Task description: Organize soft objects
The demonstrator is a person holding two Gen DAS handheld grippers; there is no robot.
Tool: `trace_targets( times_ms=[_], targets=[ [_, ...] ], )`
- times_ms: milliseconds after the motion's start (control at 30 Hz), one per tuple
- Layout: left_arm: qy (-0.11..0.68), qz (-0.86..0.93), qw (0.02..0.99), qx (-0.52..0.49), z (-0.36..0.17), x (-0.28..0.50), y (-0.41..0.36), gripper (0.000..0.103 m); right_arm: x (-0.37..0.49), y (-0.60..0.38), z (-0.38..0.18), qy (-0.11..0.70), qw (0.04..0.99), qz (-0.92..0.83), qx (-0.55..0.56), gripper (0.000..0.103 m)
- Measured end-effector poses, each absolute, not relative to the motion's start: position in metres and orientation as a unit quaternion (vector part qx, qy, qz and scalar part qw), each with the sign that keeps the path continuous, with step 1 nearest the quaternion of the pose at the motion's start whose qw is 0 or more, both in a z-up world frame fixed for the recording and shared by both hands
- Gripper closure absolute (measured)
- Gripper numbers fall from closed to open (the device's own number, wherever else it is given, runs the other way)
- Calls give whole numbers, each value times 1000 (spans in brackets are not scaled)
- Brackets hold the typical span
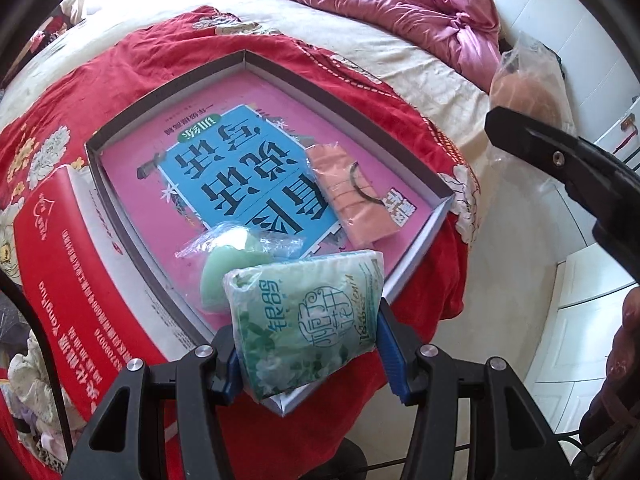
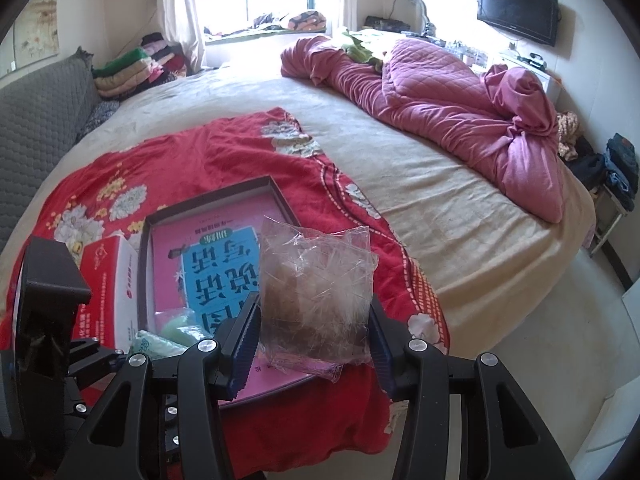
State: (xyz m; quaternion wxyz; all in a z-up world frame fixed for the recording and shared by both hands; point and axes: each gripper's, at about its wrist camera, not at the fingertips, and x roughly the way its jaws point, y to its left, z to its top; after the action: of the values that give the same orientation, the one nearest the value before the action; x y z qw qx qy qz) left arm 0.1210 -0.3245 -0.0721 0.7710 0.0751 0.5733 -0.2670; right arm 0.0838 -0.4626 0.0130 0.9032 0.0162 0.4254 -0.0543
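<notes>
Left gripper (image 1: 308, 354) fingers clamp a green tissue pack (image 1: 306, 320) over the box (image 1: 168, 88); right gripper (image 2: 314, 344) fingers clamp a brown sponge in a clear bag (image 2: 316, 300).

Left gripper (image 1: 308, 344): matte black plastic linkage arms, angular, with triangular cut-outs; round silver screw heads at the pivots. Fingers (image 1: 390, 354) carry blue ribbed pads. A thin black cable runs at 5 o'clock of the left view. Right gripper (image 2: 314, 344): same black arms, silver screws, dark blue ribbed pads. Bare skin of the person's hand (image 1: 624, 344) shows at 4 o'clock in the left view, reddish-brown in shadow.
</notes>
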Motion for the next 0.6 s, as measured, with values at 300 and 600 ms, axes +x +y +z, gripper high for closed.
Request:
trace_targets(
  times_ms=[300,600],
  targets=[
    [566,-269,775,81,-77,136,-331,48,106,-463,-11,446,893,-52,8,52],
    [575,-265,770,79,-89,159,-336,48,120,-465,-31,474,880,-40,13,52]
  ],
)
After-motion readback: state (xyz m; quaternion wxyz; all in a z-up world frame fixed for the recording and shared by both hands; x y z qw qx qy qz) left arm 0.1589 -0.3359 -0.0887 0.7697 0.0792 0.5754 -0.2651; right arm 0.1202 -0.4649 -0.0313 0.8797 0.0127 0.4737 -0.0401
